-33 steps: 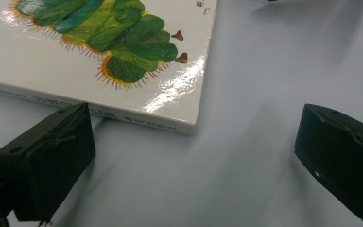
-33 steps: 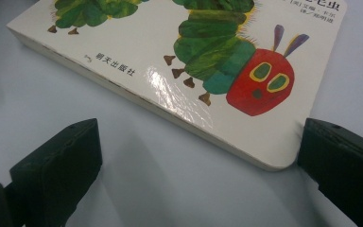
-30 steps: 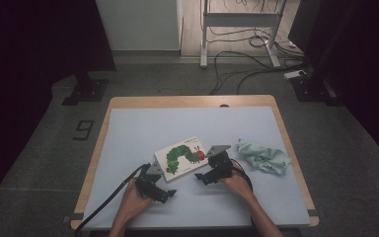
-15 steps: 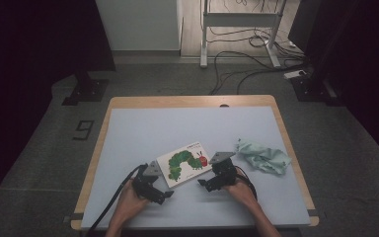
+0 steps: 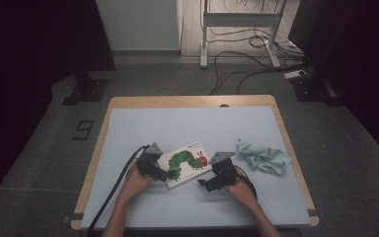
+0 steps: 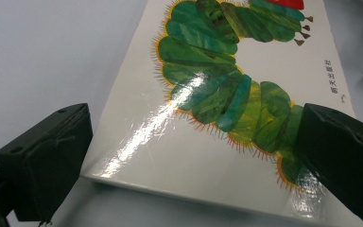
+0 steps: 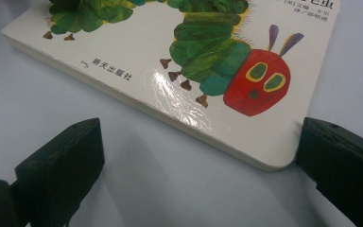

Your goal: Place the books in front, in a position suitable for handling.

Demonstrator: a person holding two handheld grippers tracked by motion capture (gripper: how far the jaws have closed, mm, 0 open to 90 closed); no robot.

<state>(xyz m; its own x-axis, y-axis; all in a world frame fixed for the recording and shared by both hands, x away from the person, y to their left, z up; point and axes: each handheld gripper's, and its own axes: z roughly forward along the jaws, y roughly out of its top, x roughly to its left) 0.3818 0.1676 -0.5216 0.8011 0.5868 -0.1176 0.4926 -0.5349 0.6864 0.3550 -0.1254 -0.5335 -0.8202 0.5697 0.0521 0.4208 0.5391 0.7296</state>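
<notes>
Two tools flank my book (image 5: 186, 163) near the bench's (image 5: 187, 123) front edge: left tool (image 5: 169, 174) released over its corner, right tool (image 5: 202, 183) released just beside it.

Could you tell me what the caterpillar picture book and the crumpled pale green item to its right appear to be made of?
The white picture book with the green caterpillar looks like thick glossy board: bright glare streaks cross its cover, and its edge is thick with a rounded corner. The crumpled pale green cloth seems a soft matte fabric, judging by its loose folds; its weave is too small to tell.
</notes>
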